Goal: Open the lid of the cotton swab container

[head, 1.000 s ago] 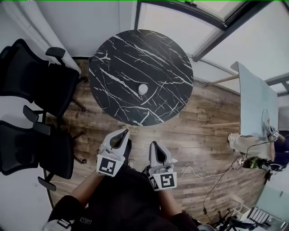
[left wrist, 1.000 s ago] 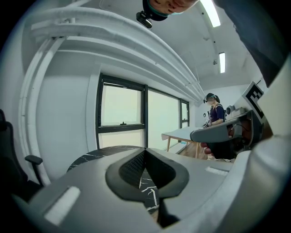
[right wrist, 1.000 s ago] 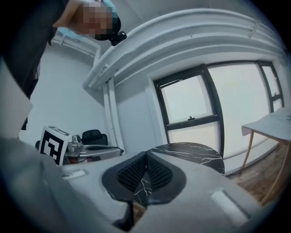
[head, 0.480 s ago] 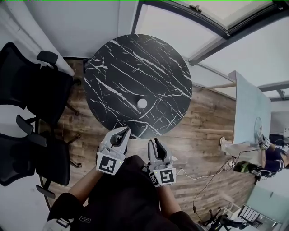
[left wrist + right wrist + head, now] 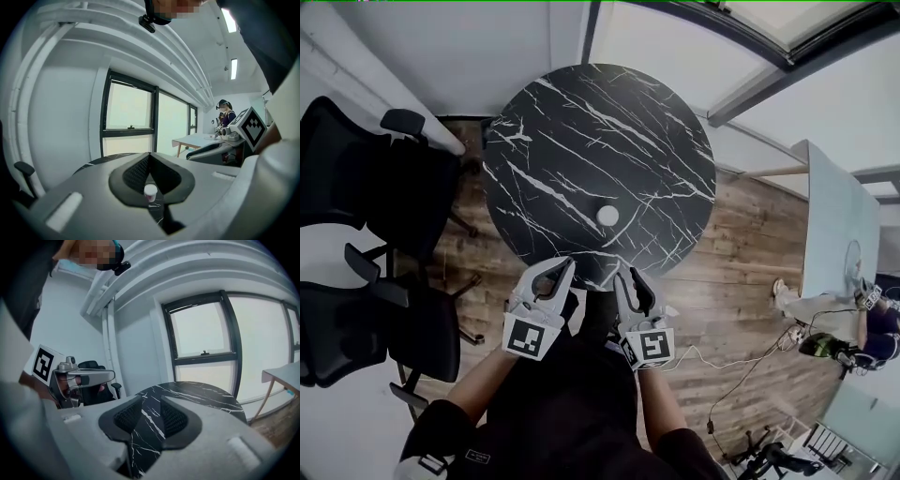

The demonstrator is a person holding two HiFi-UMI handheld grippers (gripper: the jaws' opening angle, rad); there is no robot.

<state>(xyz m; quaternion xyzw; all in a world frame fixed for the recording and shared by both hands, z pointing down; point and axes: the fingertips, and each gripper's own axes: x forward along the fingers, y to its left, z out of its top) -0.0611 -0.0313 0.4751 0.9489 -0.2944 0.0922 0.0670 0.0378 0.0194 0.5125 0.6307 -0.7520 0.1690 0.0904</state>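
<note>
Small white cotton swab container (image 5: 607, 216) stands upright & alone on a round black marble-look table (image 5: 581, 131), on the half nearer the person and a bit R of ctr. Nothing touches it.

A person in dark sleeves holds both tools out at the table's near edge. L gripper (image 5: 565, 267) has its jaws fully together w/ nothing clamped. Through the opening behind its shut tips, the L gripper view frames the container straight ahead, further out on the tabletop, apart from the pads.

R gripper (image 5: 631, 278) sits just beside the L one, its tips over the table rim. Its jaws have just been opening and stand partway apart. Only veined tabletop shows in the gap btwn its ribbed pads (image 5: 127, 417), so it holds nothing. Container does not appear in the R gripper view. Each tool's marker cube (image 5: 528, 337) faces up toward the head cam.

Two black office chairs (image 5: 384, 187) stand L of the table on a wood-plank floor (image 5: 741, 244). A pale table (image 5: 834, 216) sits at far R, w/ a second person (image 5: 874, 323) beside it. Dark-framed windows (image 5: 201, 338) line the wall beyond.
</note>
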